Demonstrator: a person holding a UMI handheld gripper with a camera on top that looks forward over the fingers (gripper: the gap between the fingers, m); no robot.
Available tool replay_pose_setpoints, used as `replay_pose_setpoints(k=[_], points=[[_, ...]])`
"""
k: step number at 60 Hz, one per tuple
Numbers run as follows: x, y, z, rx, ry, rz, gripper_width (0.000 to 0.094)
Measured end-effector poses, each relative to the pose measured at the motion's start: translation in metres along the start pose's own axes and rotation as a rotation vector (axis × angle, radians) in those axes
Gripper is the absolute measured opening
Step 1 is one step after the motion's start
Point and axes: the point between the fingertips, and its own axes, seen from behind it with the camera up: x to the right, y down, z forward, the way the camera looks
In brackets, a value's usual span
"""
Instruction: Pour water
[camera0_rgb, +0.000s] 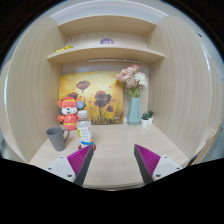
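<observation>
A small clear water bottle (84, 131) with a pale label stands on the wooden desk (115, 150), just ahead of my left finger. A grey cup (57, 137) sits to the bottle's left. My gripper (113, 163) is open, its magenta pads (147, 160) wide apart, and nothing lies between them. The bottle's lower part is partly hidden behind the left finger's tip.
An orange plush toy (68, 112) sits behind the cup. A flower painting (97, 98) leans on the back wall, with a blue vase of flowers (133, 105) and a small potted plant (147, 118) to its right. A shelf (105, 51) runs above.
</observation>
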Motion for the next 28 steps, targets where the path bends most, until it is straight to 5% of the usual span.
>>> replay_pose_setpoints(k=[28], points=[[0.025, -0.032, -0.025, 0.081, 0.023, 0.035, 0.0839]])
